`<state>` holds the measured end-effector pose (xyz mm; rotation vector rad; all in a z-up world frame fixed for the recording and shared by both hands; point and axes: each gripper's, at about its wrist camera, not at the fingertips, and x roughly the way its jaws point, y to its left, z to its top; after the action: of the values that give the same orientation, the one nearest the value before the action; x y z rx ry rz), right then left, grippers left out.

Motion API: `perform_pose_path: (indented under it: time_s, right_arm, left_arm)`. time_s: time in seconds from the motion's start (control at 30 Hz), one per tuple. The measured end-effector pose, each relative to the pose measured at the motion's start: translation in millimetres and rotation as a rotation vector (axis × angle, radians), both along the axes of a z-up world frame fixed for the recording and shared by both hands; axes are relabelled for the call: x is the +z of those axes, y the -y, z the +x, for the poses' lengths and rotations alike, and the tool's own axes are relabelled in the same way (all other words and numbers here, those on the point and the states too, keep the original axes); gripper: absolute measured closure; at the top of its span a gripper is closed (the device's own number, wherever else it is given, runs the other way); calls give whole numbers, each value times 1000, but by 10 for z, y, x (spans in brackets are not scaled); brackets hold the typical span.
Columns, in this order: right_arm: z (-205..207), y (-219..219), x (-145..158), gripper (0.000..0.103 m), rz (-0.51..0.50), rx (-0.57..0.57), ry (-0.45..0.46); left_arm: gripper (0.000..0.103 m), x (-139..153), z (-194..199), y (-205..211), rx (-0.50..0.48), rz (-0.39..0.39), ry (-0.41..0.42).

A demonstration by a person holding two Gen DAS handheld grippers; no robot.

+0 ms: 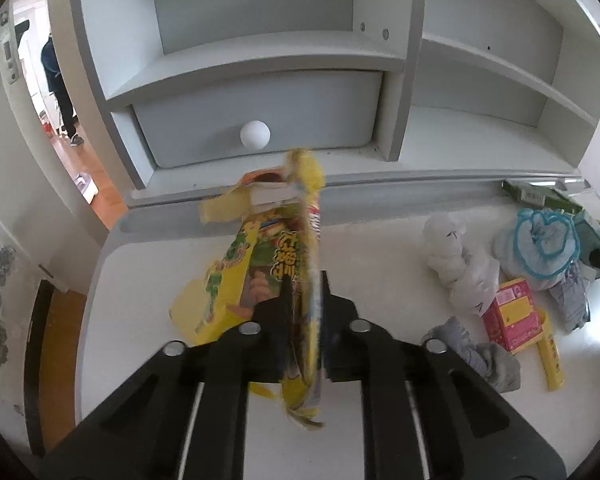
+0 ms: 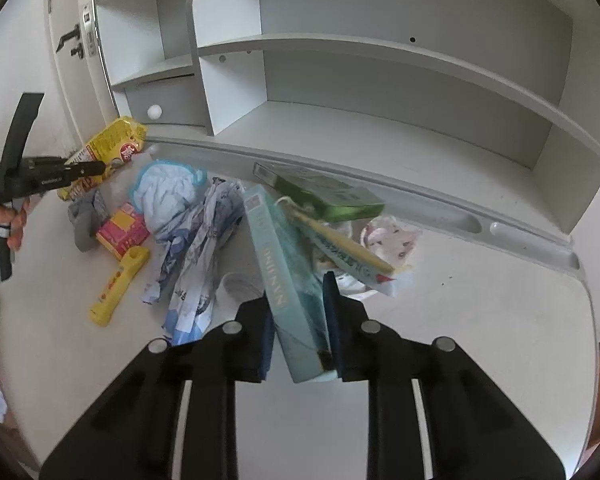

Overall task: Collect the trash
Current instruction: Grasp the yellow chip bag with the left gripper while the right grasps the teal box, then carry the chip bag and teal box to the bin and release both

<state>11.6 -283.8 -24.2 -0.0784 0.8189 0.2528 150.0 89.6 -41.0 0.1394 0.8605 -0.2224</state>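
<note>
Right wrist view: big grey shelf unit (image 2: pixel 380 80) behind the white desk (image 2: pixel 480 320), its drawer (image 2: pixel 160 100) closed. The right gripper (image 2: pixel 300 300) is clenched on a pale teal box (image 2: pixel 288 280), lifted edge-on over the trash pile (image 2: pixel 188 216). The left gripper (image 1: pixel 304 300) pinches a flattened yellow snack carton (image 1: pixel 260 264) above the desk's left end.

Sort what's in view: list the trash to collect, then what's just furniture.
Trash:
yellow snack box, held by left gripper
teal box, held by right gripper
green box
pink box
crumpled paper

Not trash:
shelf unit
drawer
</note>
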Motion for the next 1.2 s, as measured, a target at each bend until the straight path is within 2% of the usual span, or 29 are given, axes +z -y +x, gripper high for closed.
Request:
perform_pose_path:
  time_s: [0.1,0.37,0.53,0.7,0.83,0.9,1.1,1.2]
  right_arm:
    - [-17,38,34,91,47,-6,-9]
    - [-36,93,130,91,108,-56,-25]
    - [-34,260,233,91,197,-140,-46]
    - [-68,218,293,91,199,-206,-87]
    - [-88,104,369,91,153,-247,-79]
    - [-131,78,414,91,168,-263,-63]
    - [-299,-2,689,91,214,-250,19]
    - [-328,-114,607,91,177,-214,-5]
  left_arm:
    - [95,11,-12,-86,11,-35,6]
    - [95,112,-86,-149,8,-82,57]
    - [95,197,-161,-117,-24,-103,88]
    - [95,264,-242,-59,-71,-98,113]
    - [95,280,-248,-121,-83,-149,101]
    - [95,272,-227,-159,-86,-174,88]
    - [95,278,-203,-255,-80,-244,76]
    - [95,361,-258,-300,-63,-260,127]
